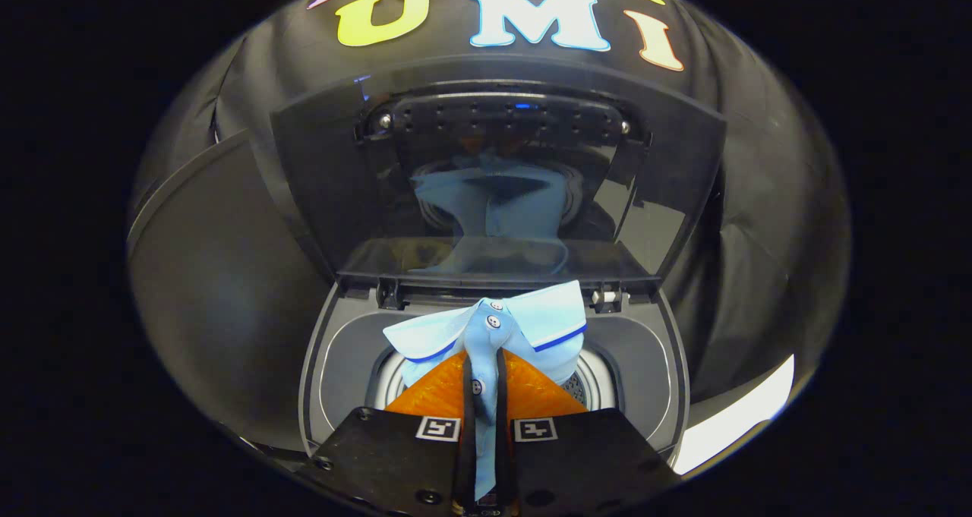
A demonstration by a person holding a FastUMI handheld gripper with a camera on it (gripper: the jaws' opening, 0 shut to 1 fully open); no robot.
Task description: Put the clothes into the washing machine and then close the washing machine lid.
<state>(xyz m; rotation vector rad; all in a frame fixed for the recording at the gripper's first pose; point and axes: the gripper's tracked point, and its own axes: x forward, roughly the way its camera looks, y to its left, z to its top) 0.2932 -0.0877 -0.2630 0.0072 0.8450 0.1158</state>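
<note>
**Shirt hanging over the open drum, ready to be let go**

The gripper (484,384) is pinching a light blue shirt (493,331) between its two fingers (465,426), which are standing close together with a strip of the buttoned placket clamped between them. The collar, edged in a darker blue line, is spreading out just ahead of the fingertips, and the rest of the cloth is running back between the fingers toward the camera.

The shirt is hanging directly above the mouth of the washing machine (345,365), with the pale ring of the drum (391,380) showing on either side beneath it. The lid (493,183) is standing raised behind the opening, its dark glossy panel mirroring the blue fabric (the reflection is only confirming that the garment is sitting over the hole).

By my reading, the loading step is under way and nearly finished: the garment is positioned over the drum but is not yet released. The next move is calling for a lowering of the shirt into the drum, then an opening of the fingers so the cloth is falling clear. After that, the gripper is needing to reach up to the lid's upper edge and bring it down. A loose collar or sleeve draping over the rim could be keeping the lid from seating.
</note>
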